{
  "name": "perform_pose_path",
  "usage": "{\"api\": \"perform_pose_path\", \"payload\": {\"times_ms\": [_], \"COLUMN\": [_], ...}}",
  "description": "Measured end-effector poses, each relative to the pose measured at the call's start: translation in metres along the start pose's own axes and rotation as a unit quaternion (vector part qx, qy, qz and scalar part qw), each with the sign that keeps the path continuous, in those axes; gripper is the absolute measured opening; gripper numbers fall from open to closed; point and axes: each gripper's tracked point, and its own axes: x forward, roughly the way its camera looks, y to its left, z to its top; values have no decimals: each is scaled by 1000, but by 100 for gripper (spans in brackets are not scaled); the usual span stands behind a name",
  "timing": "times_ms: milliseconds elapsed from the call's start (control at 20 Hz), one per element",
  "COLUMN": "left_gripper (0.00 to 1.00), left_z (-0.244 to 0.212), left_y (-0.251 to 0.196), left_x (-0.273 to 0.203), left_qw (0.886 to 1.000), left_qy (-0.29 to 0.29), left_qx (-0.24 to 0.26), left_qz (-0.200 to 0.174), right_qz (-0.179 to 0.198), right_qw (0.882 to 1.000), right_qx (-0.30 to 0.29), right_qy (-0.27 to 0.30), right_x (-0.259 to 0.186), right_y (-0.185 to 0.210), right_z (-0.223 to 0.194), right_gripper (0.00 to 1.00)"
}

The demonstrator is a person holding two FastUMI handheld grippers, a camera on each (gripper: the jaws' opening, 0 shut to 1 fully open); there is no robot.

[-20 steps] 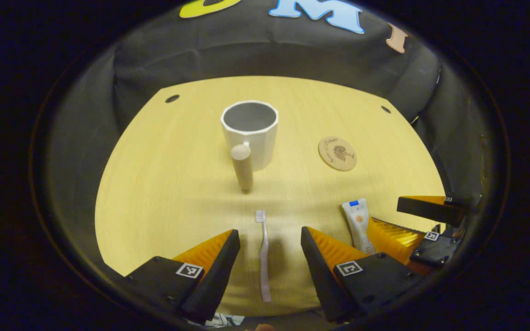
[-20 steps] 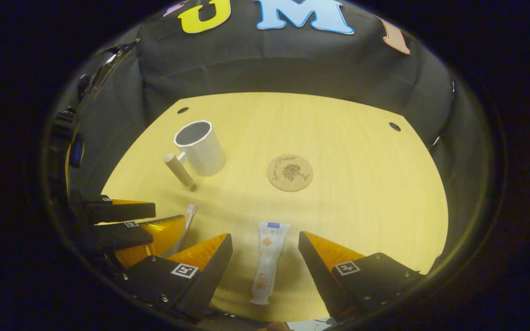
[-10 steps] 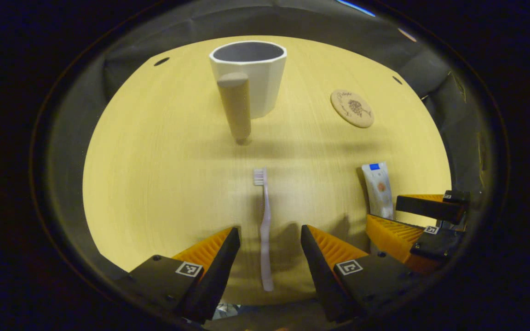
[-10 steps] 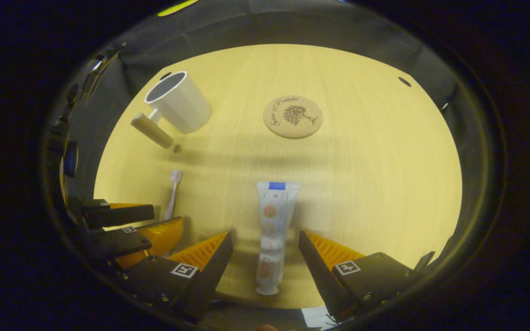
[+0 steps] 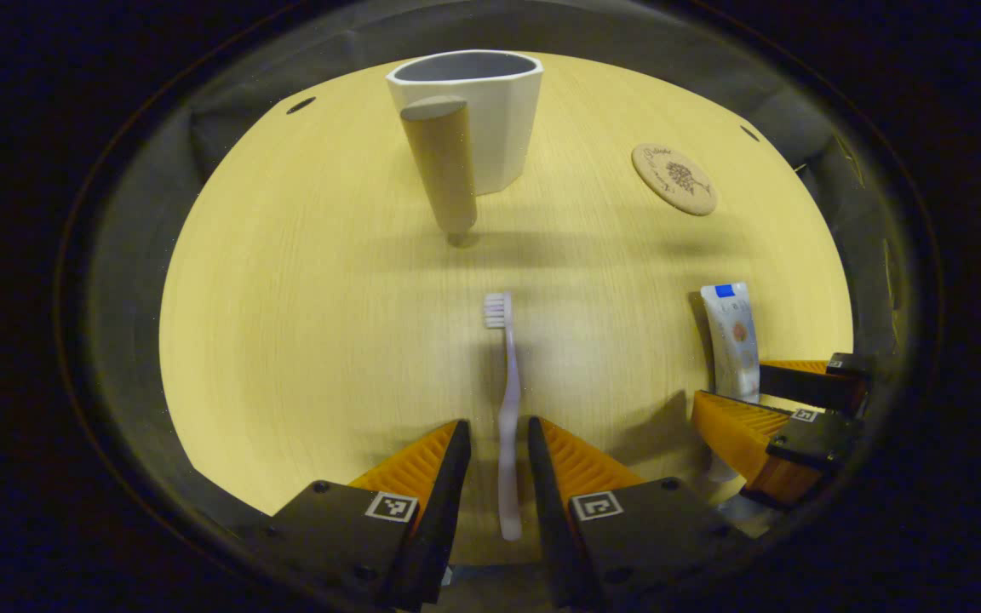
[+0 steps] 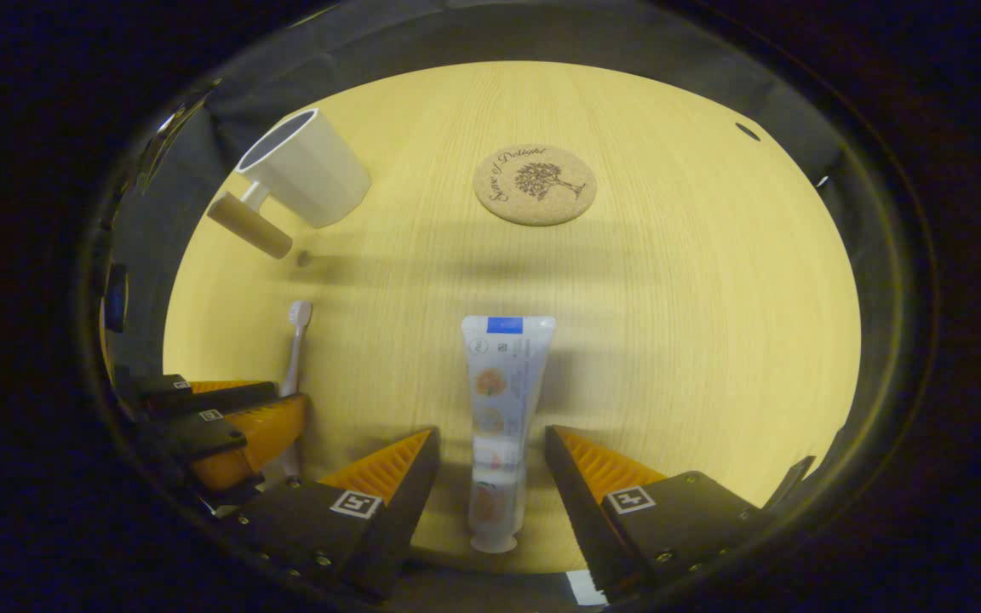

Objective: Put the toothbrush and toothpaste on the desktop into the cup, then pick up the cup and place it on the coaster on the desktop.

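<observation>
Fingers of the left tool (image 5: 497,443) sit narrowed around the toothbrush (image 5: 507,400) handle at lower center, can't tell if they're pinching yet. Right tool (image 6: 490,451) is spread wide, toothpaste (image 6: 501,400) lying between its fingers on the surface (image 6: 669,323). Brush looks light, stiff and thin, so grab mid-handle. Tube's soft, I'd squeeze near the cap. Cup (image 5: 478,111) top center, coaster (image 5: 674,167) upper right.

toothpaste (image 6: 499,409) lying flat, straddled by right tool (image 6: 490,447)
</observation>
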Motion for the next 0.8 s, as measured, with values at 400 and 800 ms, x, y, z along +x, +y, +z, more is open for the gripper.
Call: {"api": "perform_pose_path", "payload": {"times_ms": [400,800], "left_gripper": [15,11], "left_z": [4,7], "left_y": [-3,6], "left_x": [-3,-32], "left_qw": [999,993], "left_qy": [-34,-109], "left_qx": [14,-41], "left_qz": [-8,-33], "right_qz": [19,63], "right_qw": [999,994], "right_qx": [32,41], "right_qy": [-9,-80], "right_x": [1,-30], "right_y": [-2,4], "right_z": [-4,13], "right_gripper": [23,23]}}
